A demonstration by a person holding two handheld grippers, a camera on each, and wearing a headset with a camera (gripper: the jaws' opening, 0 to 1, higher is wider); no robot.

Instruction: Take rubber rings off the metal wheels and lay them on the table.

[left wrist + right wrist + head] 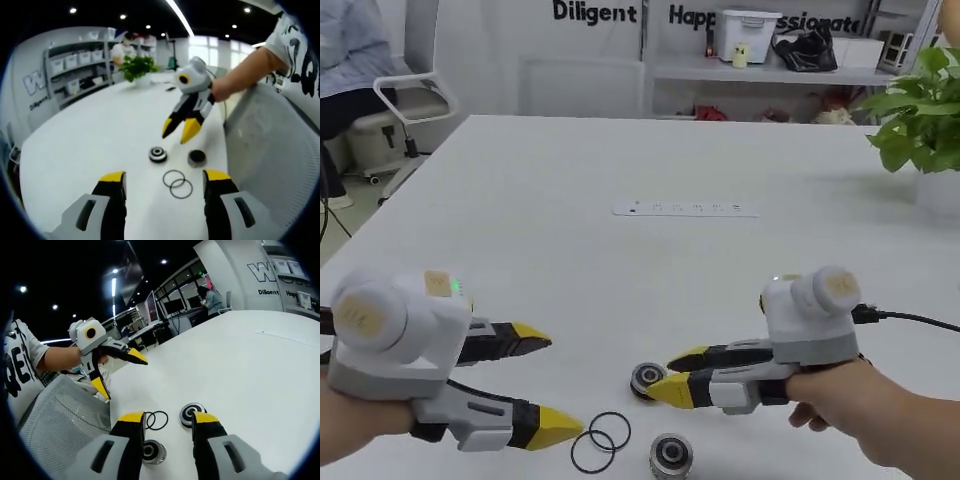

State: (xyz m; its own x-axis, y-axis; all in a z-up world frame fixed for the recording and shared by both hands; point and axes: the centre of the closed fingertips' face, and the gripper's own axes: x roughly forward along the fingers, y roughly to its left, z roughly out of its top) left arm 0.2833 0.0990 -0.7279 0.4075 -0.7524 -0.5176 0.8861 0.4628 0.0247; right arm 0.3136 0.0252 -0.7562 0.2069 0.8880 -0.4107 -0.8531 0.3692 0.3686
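Note:
Two small metal wheels lie on the white table (620, 150): one wheel (647, 378) right at the tips of my right gripper (670, 375), the other wheel (671, 453) nearer the front edge. Two thin black rubber rings (600, 441) lie overlapping on the table beside them. My left gripper (545, 385) hovers wide open just left of the rings, holding nothing. The left gripper view has the rings (177, 183) ahead between the jaws and both wheels (158, 154) (197, 157) beyond. My right gripper (168, 418) is open, with a wheel (191, 412) by its right jaw tip.
A white power strip (685, 208) lies mid-table. A green plant (920, 120) stands at the right edge. A chair (400, 110) with a seated person stands off the far left corner, and shelves (760, 70) line the back wall.

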